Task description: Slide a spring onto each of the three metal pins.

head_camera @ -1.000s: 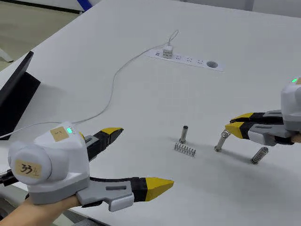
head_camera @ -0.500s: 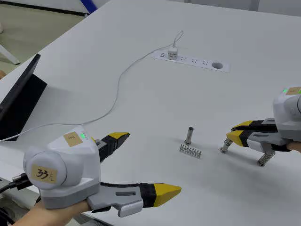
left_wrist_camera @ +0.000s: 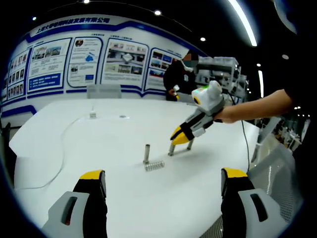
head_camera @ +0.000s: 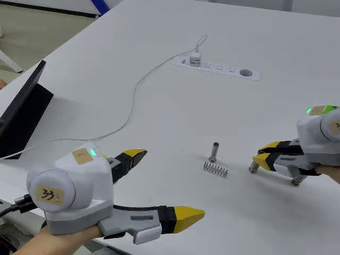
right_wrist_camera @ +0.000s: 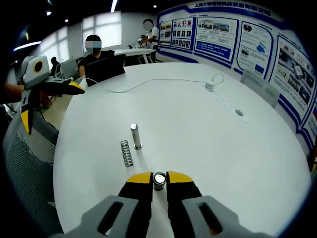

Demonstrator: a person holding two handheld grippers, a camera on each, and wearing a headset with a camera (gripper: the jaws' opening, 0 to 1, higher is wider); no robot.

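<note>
A bare metal pin (head_camera: 214, 151) stands upright mid-table, with a loose spring (head_camera: 215, 169) lying just in front of it. My right gripper (head_camera: 263, 159) is low at the right, shut on a second pin (head_camera: 254, 168) that carries a spring. In the right gripper view that pin's round top (right_wrist_camera: 159, 180) sits between the yellow fingertips (right_wrist_camera: 141, 179). A third pin with a spring (head_camera: 296, 180) peeks out behind the right gripper. My left gripper (head_camera: 164, 184) hovers open at the lower left, well apart from the parts, holding nothing. Its own view faces the bare pin (left_wrist_camera: 147, 153) and the loose spring (left_wrist_camera: 154, 165).
A white power strip (head_camera: 219, 69) lies at the back, with a cable (head_camera: 133, 101) running left across the table. A dark screen (head_camera: 21, 111) stands at the left edge. People sit behind the table in the gripper views.
My right gripper has come down toward the table, and the pin it holds has gone from leaning to nearly upright. The left gripper has stayed open and hardly moved.
</note>
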